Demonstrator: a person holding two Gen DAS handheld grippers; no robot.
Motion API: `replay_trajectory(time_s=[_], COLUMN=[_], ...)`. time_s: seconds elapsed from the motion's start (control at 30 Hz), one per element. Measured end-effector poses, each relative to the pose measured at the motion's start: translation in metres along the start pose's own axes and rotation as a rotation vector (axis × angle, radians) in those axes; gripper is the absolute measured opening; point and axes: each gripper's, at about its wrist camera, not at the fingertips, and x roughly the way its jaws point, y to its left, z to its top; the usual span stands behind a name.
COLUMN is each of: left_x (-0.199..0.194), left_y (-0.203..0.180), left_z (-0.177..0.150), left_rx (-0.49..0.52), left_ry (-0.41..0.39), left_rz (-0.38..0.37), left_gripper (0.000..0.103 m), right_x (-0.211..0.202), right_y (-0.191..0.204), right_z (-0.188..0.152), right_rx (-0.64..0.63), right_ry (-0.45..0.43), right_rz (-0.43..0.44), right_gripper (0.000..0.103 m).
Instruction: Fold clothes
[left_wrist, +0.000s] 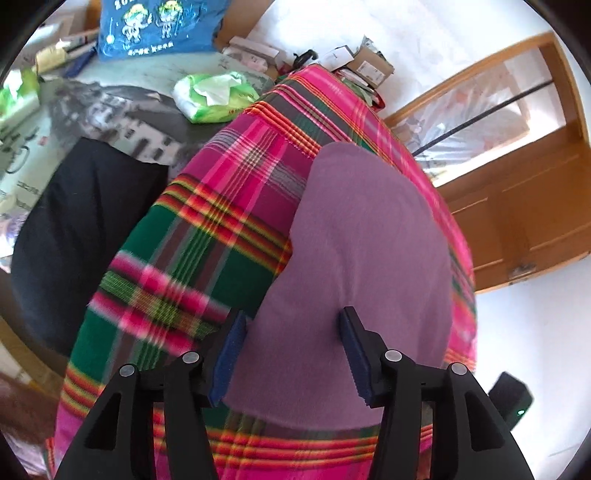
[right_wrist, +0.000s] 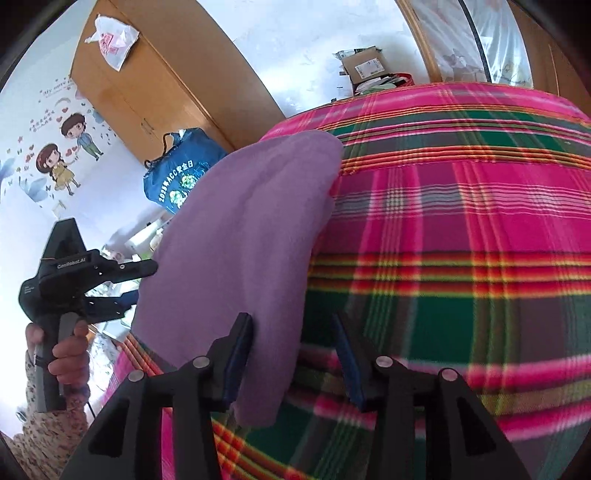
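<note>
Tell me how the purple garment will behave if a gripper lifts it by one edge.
The purple garment probably flops: it lies limp on the plaid cloth, with rounded, soft folds. Its fuzzy surface suggests good grip for the pads. It looks thin and light, so it may drag across the cloth when pushed rather than stay put.

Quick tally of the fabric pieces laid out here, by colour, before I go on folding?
Purple garment: 1
Black garment: 1
Pink and green plaid cloth underneath: 1
Total: 3
</note>
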Motion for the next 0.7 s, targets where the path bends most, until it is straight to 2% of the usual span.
replay_trajectory(time_s=[0.17,0.3,0.4,0.47,0.6,0.7], left_x=[-0.008,-0.018,-0.025,-0.027,-0.028,-0.026], left_y=[0.004,0.001,-0.007,-0.012,-0.024,-0.026], left_z=[-0.014,-0.028,-0.041,-0.050,-0.064,-0.070], left_rx=[-0.016,0.005,0.069,0.095,0.162,0.172], left_ry=[-0.004,-0.016,-0.041,-0.051,-0.070,-0.057], left_rz=[0.003,0.061,0.129,0.149,0.217,0.218], left_gripper=[0.055,0.055,0.055,0.055,0.055,0.055], right_x=[-0.013,-0.023,-0.029,-0.032,-0.030,-0.027], right_y=[0.002,0.006,0.018,0.032,0.051,0.059], right_z=[-0.012,-0.021,-0.027,-0.032,-0.039,-0.042], right_rx=[-0.004,-0.028,-0.078,-0.138,-0.204,-0.215], right_ry=[-0.007,-0.012,-0.025,-0.035,-0.014,-0.001], right_rz=[-0.048,-0.097,-0.159,-0.195,-0.205,-0.208], right_gripper=[0.047,0.047,0.047,0.047,0.047,0.047])
